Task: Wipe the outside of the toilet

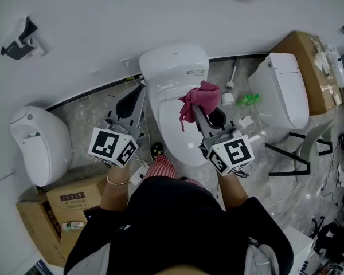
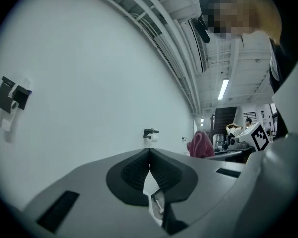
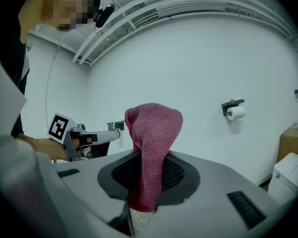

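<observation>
Head view only: toilet (image 1: 171, 87). Gripper views: wall (image 2: 89, 83). Right gripper (image 3: 148, 175): clamped on pink cloth (image 3: 155, 128), over toilet. Left gripper (image 2: 149, 156): closed, empty, toilet's 9 o'clock.

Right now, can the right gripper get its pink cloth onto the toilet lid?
Probably yes: the right gripper holds the cloth over the toilet lid, with nothing visibly between them.
</observation>
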Available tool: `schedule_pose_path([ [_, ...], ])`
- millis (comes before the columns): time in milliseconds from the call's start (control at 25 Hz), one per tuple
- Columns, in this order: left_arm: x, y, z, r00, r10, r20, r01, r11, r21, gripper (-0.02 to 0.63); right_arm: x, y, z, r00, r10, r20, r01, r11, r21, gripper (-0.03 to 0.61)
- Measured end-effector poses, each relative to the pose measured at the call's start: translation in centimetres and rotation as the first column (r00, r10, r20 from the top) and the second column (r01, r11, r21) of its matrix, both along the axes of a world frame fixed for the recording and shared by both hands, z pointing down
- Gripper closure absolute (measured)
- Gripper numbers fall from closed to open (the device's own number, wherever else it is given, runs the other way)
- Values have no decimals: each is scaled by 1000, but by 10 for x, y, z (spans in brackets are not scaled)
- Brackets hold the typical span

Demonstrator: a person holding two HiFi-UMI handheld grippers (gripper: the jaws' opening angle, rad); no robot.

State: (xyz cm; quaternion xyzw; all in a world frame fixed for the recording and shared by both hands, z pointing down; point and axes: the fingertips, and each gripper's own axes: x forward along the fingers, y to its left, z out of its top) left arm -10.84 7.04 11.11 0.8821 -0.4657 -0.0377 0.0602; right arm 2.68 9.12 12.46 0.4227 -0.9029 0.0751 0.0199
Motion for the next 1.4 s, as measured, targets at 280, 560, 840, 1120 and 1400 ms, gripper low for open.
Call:
schedule_pose_path([
  [280,-20,-36,1,1000,29,-6,-29,1000,6,609,-18,-28,1,999,46,-2,-46,999,5,491],
  [560,-38,-63,8,999,47,-7,-47,999,-8,609,-35,-53,10,997,79,-19,-79,997,-8,491],
  [840,-57,-86,23,999,37,-21,-37,999,-26,609,-57,-74,16,997,63,-43,-63,998,-12,491],
  [1120,-56,-89,19,1000,10,19,-10,1000,0,611,-57,-89,15,998,20,-60,-21,1000,-14,491],
  [1400,-57,-79,10,996,-75,51,74,997,20,609,-58,-99,16,997,-58,-47,57,998,-11,491],
])
